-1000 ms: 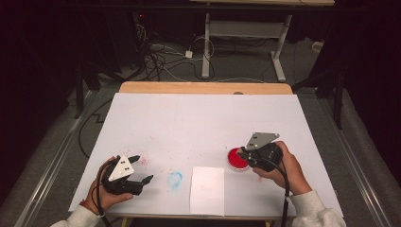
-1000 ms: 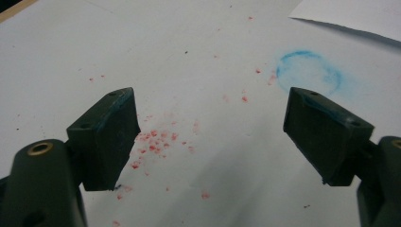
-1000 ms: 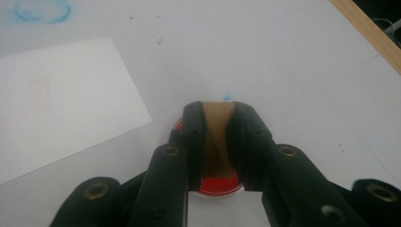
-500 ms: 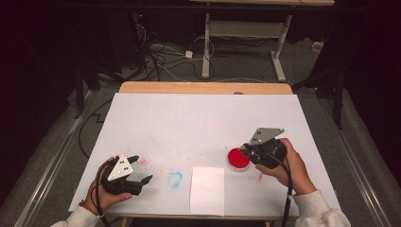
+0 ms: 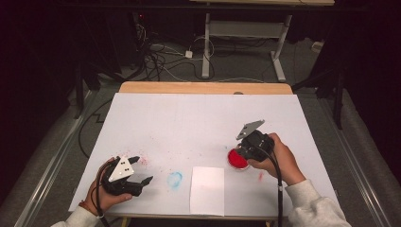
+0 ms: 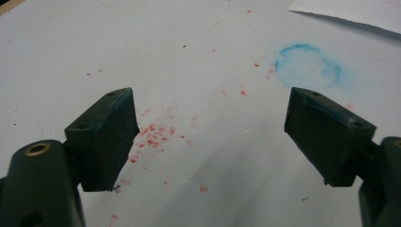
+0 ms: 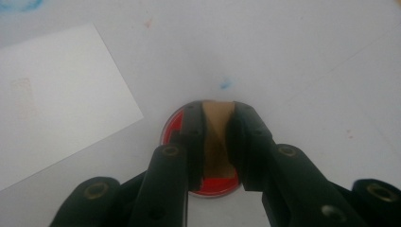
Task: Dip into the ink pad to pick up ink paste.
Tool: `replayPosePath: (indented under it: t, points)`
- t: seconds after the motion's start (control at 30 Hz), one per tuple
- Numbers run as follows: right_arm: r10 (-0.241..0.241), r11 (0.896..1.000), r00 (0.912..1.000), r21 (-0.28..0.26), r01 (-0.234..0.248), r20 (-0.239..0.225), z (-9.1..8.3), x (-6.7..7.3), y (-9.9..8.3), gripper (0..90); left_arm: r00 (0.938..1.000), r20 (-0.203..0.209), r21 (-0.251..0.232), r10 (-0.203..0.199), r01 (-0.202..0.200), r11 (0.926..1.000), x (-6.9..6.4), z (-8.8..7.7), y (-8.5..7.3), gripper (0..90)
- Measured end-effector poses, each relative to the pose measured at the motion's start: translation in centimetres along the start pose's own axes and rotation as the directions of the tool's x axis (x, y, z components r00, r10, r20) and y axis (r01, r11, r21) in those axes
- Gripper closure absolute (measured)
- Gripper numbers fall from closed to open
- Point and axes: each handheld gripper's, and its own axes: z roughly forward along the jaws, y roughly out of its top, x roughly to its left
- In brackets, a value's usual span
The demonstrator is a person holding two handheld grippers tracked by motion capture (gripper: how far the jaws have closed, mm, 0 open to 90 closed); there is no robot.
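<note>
Stamp, wooden, pinched betw pads of right gripper, over red ink pad at table's 4 o'clock. Looks light, stiff, non-fragile; grip mid-handle, inky face down. Left gripper spread, empty, at 8 o'clock.

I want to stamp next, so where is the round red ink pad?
In the high view the round red ink pad lies on the table's right side, just right of the white paper sheet, under the right gripper.

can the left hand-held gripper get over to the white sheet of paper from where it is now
Probably yes. The left hand-held gripper is open, and only bare table with a blue ring smudge lies between it and the paper.
</note>
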Motion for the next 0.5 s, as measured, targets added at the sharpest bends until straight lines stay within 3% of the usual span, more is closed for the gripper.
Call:
replayPosePath:
  t: [0.03, 0.3, 0.5]
  points:
    - [0.01, 1.0, 0.9999, 0.029, -0.009, -0.008, 1.0, -0.1, -0.2, 76.3, 1.0, 0.001, 0.001, 0.0, 0.0, 1.0, 0.0, 0.0, 0.0, 17.5]
    - [0.049, 0.996, 0.9979, 0.073, -0.046, -0.042, 3.5, -0.4, -1.3, 76.4, 1.0, 0.003, 0.015, -0.002, 0.002, 0.9999, 0.0, 0.1, -0.1, 17.6]
    - [0.073, 0.996, 0.9958, 0.057, -0.07, -0.054, 3.8, -0.6, -1.6, 76.4, 1.0, 0.005, 0.029, 0.001, -0.001, 0.9996, -0.1, 0.3, -0.1, 17.6]
